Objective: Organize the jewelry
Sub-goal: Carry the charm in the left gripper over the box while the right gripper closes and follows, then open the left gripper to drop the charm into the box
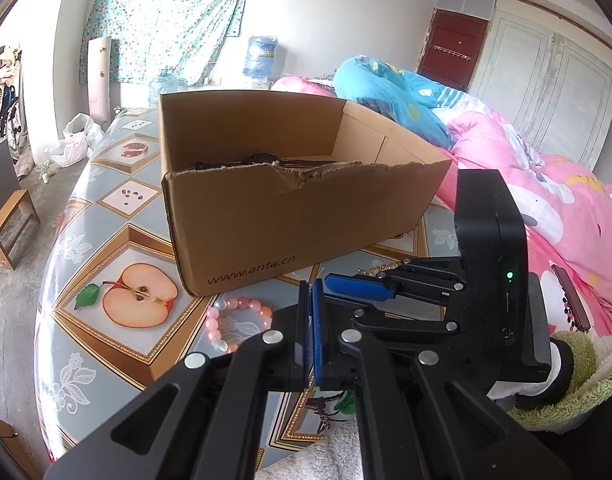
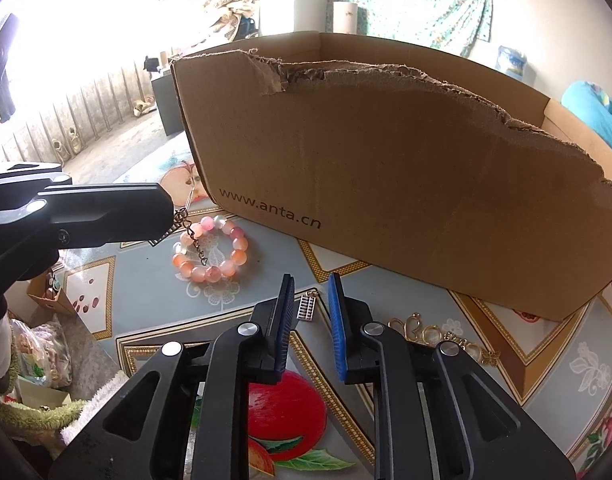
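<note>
You have the cardboard box [image 2: 405, 168] on the table [image 2: 154, 300], its long side facing you. The bead bracelet [image 2: 210, 246] lies on the table before the box's left corner. A chain [image 2: 194, 236] hangs from your left gripper [image 2: 170, 216] above the bracelet. A small charm [image 2: 306, 308] lies between your right gripper's [image 2: 310, 312] fingers. Wire jewelry [image 2: 429, 334] lies right of it, before the box. Bedding [image 1: 545, 200] lies right of the table.
</note>
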Tool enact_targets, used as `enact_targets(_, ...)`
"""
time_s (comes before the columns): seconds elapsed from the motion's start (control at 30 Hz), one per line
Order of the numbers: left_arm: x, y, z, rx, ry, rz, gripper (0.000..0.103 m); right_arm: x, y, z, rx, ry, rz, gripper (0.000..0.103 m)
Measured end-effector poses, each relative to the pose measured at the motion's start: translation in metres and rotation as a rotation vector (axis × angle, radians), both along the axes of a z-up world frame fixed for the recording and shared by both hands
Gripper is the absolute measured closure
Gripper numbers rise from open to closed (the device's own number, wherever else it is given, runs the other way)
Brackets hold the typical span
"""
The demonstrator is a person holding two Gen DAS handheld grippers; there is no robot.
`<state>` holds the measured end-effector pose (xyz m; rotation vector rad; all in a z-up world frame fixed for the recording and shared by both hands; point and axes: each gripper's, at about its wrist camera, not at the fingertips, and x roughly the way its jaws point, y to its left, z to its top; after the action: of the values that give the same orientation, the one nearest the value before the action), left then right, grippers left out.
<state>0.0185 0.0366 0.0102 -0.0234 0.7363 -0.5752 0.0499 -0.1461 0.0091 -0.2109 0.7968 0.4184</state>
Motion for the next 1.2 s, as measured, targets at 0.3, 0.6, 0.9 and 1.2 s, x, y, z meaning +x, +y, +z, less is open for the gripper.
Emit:
enact_targets(0.3,0.001,-0.004,-0.002,0.005,0.004,-0.004,0.102,0.001,0.012,0.0,-0.053,0.03,-0.003,0.101)
enact_targets(0.6,0.0,-0.007,0.003,0.013,-0.01,-0.005,0.102,0.0,-0.006,0.005,-0.006,0.033,-0.021,0.101)
enact_targets(0.9,-0.009,-0.009,0.048,-0.078,-0.092,-0.049,0.102,-0.022,-0.036,0.055,0.067,-0.099,-0.046,0.101)
enact_targets(1.2,0.03,-0.033,0.116,-0.138,-0.212,-0.127,0.102,0.002,-0.071,0.131,0.177,-0.26,-0.03,0.103)
